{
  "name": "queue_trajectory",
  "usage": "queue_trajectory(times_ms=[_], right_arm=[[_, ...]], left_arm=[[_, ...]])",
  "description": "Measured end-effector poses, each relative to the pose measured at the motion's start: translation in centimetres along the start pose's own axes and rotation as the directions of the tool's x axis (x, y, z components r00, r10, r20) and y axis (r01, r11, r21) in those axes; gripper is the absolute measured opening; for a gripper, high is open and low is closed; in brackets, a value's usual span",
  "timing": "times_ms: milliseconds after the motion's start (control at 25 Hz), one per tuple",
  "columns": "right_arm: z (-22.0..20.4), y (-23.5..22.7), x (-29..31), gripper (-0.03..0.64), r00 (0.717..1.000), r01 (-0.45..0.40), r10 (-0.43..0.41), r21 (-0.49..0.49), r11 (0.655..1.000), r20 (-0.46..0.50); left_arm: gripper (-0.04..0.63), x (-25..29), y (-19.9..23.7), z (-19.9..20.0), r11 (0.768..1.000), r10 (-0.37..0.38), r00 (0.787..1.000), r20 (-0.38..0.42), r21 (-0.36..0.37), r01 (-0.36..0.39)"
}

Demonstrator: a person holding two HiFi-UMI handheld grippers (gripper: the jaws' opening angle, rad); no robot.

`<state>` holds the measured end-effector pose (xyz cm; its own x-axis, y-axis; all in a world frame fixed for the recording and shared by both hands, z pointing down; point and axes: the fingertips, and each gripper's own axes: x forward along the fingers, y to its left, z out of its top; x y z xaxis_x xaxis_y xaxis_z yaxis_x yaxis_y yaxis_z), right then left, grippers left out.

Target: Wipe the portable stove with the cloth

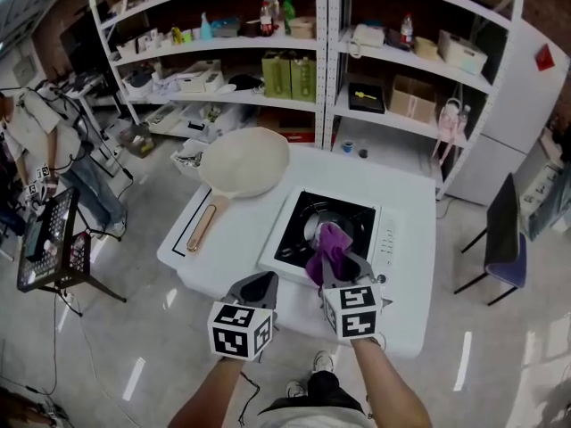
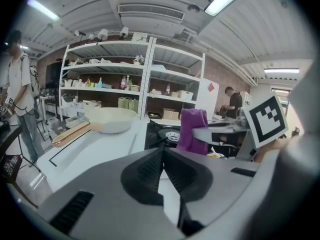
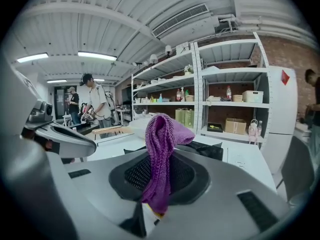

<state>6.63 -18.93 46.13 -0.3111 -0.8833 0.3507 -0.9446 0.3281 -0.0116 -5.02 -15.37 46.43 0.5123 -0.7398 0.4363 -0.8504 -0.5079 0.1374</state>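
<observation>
We count two bays of white shelving point(image 1: 326, 69) against the brick back wall, crowded with boxes and bottles. They stand on a glossy pale floor point(image 1: 143, 328). One tall white cabinet point(image 1: 526, 96) is at their right. One white bench point(image 1: 236, 239) stands in front, with one dark chair point(image 1: 504, 239) to its right and one black cart point(image 1: 49, 239) well off to its left.

On the bench's right half sits one portable stove point(image 1: 299, 226), black-topped in a white body. One cream pan point(image 1: 243, 161) with a wooden handle lies at the far left corner, apart from the stove.

There are two claws at the bench's near edge. The left claw point(image 1: 259, 285) is pressed together with nothing in it, just beside the stove. The right claw point(image 1: 343, 266) is pinching the one purple cloth point(image 1: 328, 243), which hangs over the stove's burner. We cannot tell whether it touches the top.
</observation>
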Motion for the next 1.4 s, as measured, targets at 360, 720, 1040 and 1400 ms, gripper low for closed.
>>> queue_trajectory(times_ms=[360,720,1040,1400], right_arm=[[-0.8,-2.0,-2.5,0.064,0.999,0.029,-0.029,0.013,0.999,-0.015],[-0.8,-2.6,-4.3,0.066,0.997,-0.076,0.079,0.14,0.987,-0.018],[5.1,-4.9,-5.2,0.066,0.982,-0.178,0.164,0.185,0.966,0.091],[5.5,-12.2,0.1,0.066,0.996,-0.089,0.087,0.089,0.992,0.031]], left_arm=[[0.003,0.3,-1.1,0.1,1.0,-0.014,1.0,0.007,-0.01,0.014],[0.003,0.7,-2.0,0.3,1.0,-0.028,1.0,0.014,-0.01,0.029],[0.003,1.6,-1.7,1.6,1.0,-0.015,1.0,0.028,-0.013,0.016],[0.003,4.5,-0.7,3.3,1.0,0.019,1.0,0.023,-0.018,-0.019]])
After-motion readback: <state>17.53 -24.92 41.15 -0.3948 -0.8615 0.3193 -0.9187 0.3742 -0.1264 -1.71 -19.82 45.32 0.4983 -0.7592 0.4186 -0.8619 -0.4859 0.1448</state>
